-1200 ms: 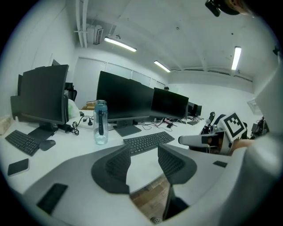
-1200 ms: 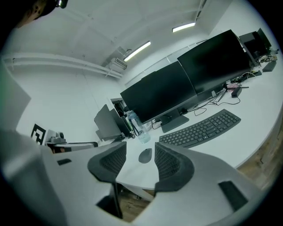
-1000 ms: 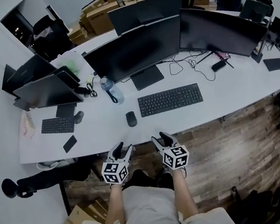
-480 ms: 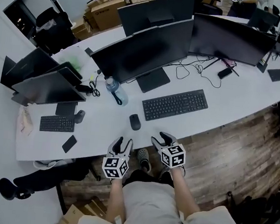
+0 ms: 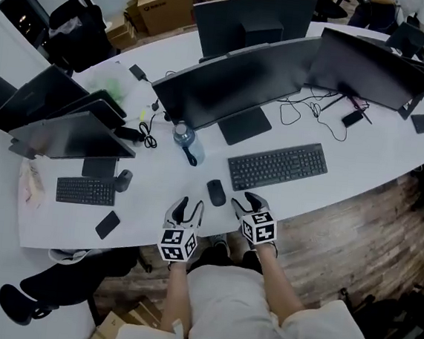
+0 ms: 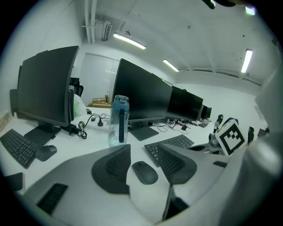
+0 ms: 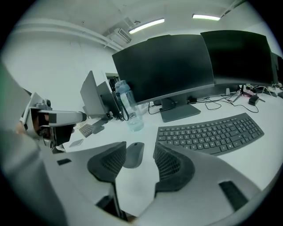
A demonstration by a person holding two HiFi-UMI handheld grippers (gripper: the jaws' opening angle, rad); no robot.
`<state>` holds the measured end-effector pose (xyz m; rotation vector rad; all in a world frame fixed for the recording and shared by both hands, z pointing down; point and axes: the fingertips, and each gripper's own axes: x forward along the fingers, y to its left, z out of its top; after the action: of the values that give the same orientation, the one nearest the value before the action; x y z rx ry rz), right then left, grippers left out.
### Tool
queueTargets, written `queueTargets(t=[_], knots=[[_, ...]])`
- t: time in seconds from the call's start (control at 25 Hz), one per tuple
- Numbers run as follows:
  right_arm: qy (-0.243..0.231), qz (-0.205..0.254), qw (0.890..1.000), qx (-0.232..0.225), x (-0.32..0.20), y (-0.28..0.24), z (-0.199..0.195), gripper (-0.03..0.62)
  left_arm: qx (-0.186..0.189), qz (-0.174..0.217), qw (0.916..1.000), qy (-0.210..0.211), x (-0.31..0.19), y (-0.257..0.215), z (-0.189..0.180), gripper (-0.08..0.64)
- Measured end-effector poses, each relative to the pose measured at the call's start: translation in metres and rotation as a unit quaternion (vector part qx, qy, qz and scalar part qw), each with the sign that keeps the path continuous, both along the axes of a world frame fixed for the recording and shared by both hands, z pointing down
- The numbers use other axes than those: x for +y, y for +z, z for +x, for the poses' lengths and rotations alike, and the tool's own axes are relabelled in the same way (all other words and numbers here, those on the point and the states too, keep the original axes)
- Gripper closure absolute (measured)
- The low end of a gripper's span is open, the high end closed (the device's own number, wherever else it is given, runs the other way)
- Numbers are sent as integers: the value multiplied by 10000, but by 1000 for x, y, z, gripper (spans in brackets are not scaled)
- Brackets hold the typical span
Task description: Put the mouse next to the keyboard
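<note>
On the desk (image 5: 158, 190), the mouse (image 5: 216, 193) lies ungrasped near the keyboard (image 5: 278, 166). Left gripper (image 5: 188, 204) and right gripper (image 5: 252, 201) gape empty.

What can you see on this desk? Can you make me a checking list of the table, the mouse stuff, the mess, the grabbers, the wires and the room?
Surface: white curved desk, bare along its front edge.
Job's things: mouse lies flat just left of the keyboard, not touching it.
Clutter: water bottle, phone, small keyboard with a second mouse, several dark monitors.
Grippers: left gripper and right gripper both open and empty, either side of the mouse, not touching it.
Cables: loose cables behind the keyboard; a coil beside the water bottle.
Surroundings: wooden floor, black chair, cardboard boxes.
</note>
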<state>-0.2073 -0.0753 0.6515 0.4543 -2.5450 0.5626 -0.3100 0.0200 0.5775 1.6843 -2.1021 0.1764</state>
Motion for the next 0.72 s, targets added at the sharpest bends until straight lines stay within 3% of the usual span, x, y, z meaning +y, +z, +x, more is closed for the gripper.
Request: queueTargets(t=[0.56, 0.64, 0.72], knots=[[-36, -86, 9989, 465, 4, 46, -82, 376, 261, -361, 9966, 699, -26, 43, -40, 385], [-53, -159, 9984, 542, 5, 54, -89, 367, 257, -368, 9954, 841, -31, 44, -41, 418], [-51, -200, 9980, 597, 6, 60, -96, 348, 228, -279, 9948, 948, -37, 42, -43, 508]])
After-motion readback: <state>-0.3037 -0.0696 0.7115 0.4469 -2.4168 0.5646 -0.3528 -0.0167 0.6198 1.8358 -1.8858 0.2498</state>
